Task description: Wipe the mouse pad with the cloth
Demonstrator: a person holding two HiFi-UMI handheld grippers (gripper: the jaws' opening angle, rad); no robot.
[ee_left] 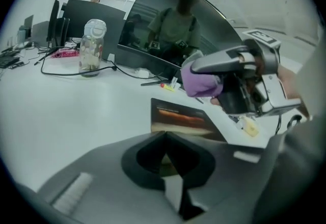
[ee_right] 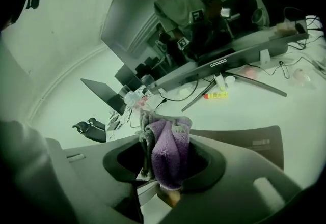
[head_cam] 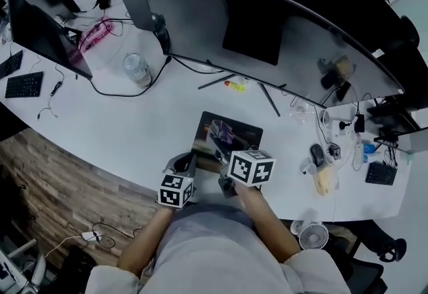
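Observation:
The dark printed mouse pad [head_cam: 242,133] [ee_left: 179,115] [ee_right: 247,140] lies on the white desk [head_cam: 120,132] in front of me. My right gripper [head_cam: 224,143] [ee_right: 165,134] is shut on a bunched purple and grey cloth [head_cam: 221,131] [ee_right: 169,154], held over the pad's middle. The left gripper view shows that cloth [ee_left: 200,82] hanging a little above the pad. My left gripper [head_cam: 186,162] [ee_left: 165,135] is shut, its tips at the pad's near left corner. Whether they pinch the pad is not visible.
A wide curved monitor [head_cam: 267,29] stands behind the pad, with a yellow marker [head_cam: 235,86] under it. A clear bottle [head_cam: 136,69] and a cable sit at the left, a mouse [head_cam: 317,154] and cables at the right. The desk's front edge runs just below my grippers.

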